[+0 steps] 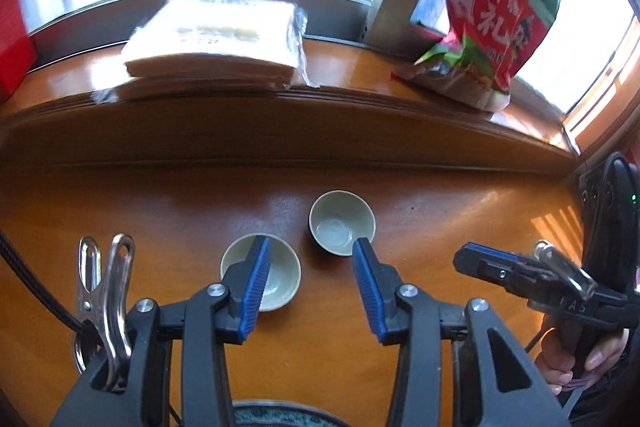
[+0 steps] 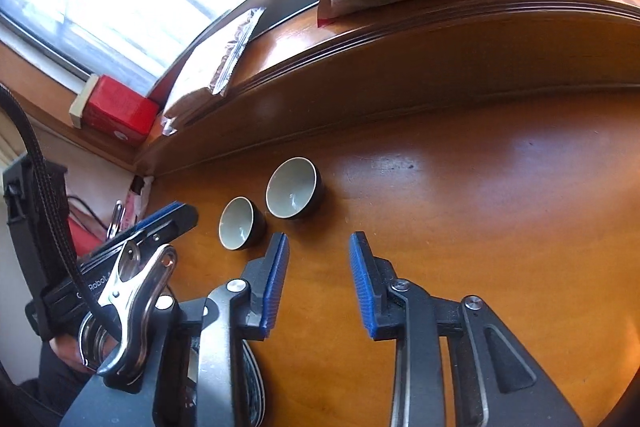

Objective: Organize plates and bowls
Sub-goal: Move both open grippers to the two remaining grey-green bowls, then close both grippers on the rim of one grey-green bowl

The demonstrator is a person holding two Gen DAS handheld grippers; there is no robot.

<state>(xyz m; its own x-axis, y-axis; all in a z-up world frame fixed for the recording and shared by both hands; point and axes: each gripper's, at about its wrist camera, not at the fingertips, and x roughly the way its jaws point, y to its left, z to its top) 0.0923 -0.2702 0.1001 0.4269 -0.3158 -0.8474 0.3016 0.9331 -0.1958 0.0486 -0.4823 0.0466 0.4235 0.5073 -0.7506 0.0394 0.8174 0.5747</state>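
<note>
On the bench (image 1: 160, 227): two small bowls are sitting side by side, near bowl (image 1: 260, 273) and far bowl (image 1: 342, 223), close but not touching, both upright and empty.
Plates: a dark patterned rim (image 1: 276, 415) is showing at the bottom edge under the left tongs; probably a plate, too cropped to tell.
Left tongs (image 1: 312, 247): jaws are standing apart, gripping nothing; left finger is overlapping the near bowl in view, contact unclear, right fingertip is sitting just by the far bowl's rim.
Right tongs (image 2: 318, 241): released, nothing between the pads; both bowls are lying ahead and to their left.
Risk, knock: a left finger is likely clipping a rim on the way down, tipping or skidding a bowl.
Risk, pair: bowls are so close that grabbing one is likely nudging the other.
Risk, slip: glazed curved walls are probably sliding out of a shallow pinch.
Risk, clash: both tongs are crowding the same spot and may be bumping each other.
Left pose: pointing steeply down over the bowls.
Right pose: angling down at the bench; a hand (image 1: 576, 363) is gripping its handle.
Windowsill: a snack bag (image 1: 492, 23) and a wrapped packet (image 1: 216, 35) are sitting well clear.
</note>
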